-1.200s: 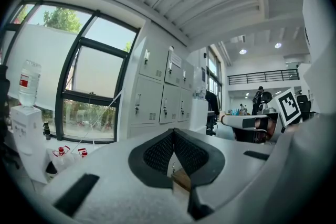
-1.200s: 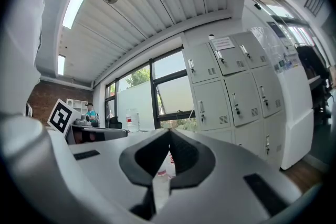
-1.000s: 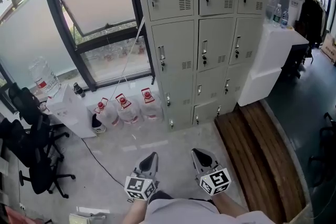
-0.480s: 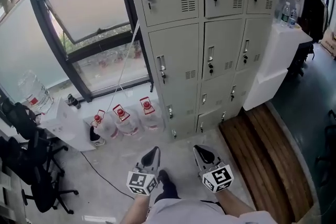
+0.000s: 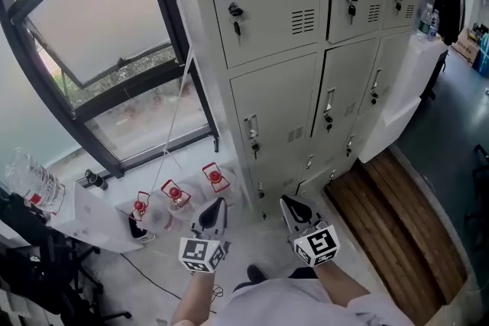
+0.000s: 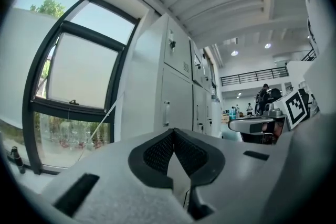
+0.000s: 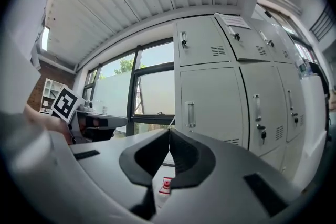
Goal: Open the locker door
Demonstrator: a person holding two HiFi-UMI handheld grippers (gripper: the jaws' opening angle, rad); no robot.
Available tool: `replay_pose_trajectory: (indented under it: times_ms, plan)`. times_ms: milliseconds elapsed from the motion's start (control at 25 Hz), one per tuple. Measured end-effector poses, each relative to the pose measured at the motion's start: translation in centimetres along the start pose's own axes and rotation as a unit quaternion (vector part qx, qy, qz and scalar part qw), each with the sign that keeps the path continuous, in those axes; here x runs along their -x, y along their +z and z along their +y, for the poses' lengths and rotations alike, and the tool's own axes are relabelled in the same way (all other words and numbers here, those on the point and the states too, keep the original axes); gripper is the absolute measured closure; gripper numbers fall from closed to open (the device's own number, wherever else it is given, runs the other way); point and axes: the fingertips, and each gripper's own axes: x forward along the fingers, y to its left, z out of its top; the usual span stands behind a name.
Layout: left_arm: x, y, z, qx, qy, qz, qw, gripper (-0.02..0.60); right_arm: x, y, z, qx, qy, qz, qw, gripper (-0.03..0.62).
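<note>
In the head view, a bank of pale grey metal lockers (image 5: 359, 27) is seen ahead, with every door closed. The left gripper (image 5: 217, 208) and the right gripper (image 5: 290, 208) are held low and side by side, well apart from the lockers. Each is drawn to a closed point and nothing is carried. The grey locker door (image 5: 279, 99) at the left of the middle row is shut, and an upright chrome handle (image 5: 251, 126) is fitted near its left edge. Clear water jugs with red caps (image 5: 174, 195) are stood on the floor near the bottom lockers, below a dark-framed window (image 5: 92, 34).

In the left gripper view, the jaws of the left gripper (image 6: 173, 136) are pressed together with nothing between them. The lockers (image 6: 176, 86) are seen at a slant beyond.

In the right gripper view, the right gripper (image 7: 169, 134) is likewise closed and empty. The locker door (image 7: 210, 107) and its handle (image 7: 190, 114) are faced more squarely, far beyond the tips.

From here, the handle could be knocked rather than caught if it is reached with the jaws together. A grip on the slim bar might slip under a slanted pull. The door may be locked, so that a hard tug would be wasted. The jugs could be struck by a foot during the approach.
</note>
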Motion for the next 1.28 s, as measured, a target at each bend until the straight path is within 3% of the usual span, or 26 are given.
replay_pose_trajectory:
  times_ms: [200, 480, 680, 800, 840, 880, 920, 960, 1280]
  plan:
    - [-3.4, 1.3, 1.8, 0.0, -0.018, -0.011, 0.9998, 0.574, -4.4, 0.7, -2.1, 0.0, -0.004, -0.001, 1.0, 0.58]
    - [-5.6, 1.7, 2.5, 0.012, 0.008, -0.012, 0.9998, 0.574, -7.8, 1.2, -3.7, -0.006, 0.037, 0.004, 0.999, 0.58]
    - [-6.4, 1.6, 2.6, 0.012, 0.027, -0.008, 0.9995, 0.574, -8.9, 1.0, -5.4, -0.009, 0.03, 0.004, 0.999, 0.58]
    - [-6.9, 1.6, 2.8, 0.011, 0.032, -0.008, 0.9994, 0.574, -9.5, 1.6, -5.2, -0.012, 0.053, -0.014, 0.998, 0.579]
    - [-7.0, 1.5, 2.9, 0.011, 0.034, -0.007, 0.9993, 0.574, -9.5, 2.0, -4.8, -0.017, 0.071, -0.028, 0.997, 0.572]
    - [-7.0, 1.4, 3.0, 0.012, 0.036, -0.005, 0.9993, 0.574, -9.6, 2.4, -4.4, -0.023, 0.088, -0.042, 0.995, 0.522]
    - [-7.0, 1.3, 3.0, 0.013, 0.038, -0.004, 0.9992, 0.574, -9.7, 2.6, -4.0, -0.027, 0.102, -0.049, 0.993, 0.421]
    - [-7.0, 1.2, 3.0, 0.014, 0.039, -0.003, 0.9991, 0.574, -9.9, 2.6, -3.8, -0.028, 0.109, -0.05, 0.992, 0.377]
    - [-7.3, 0.8, 3.7, 0.015, 0.043, 0.002, 0.999, 0.574, -13.0, 1.5, -3.8, -0.01, 0.13, -0.014, 0.991, 0.373]
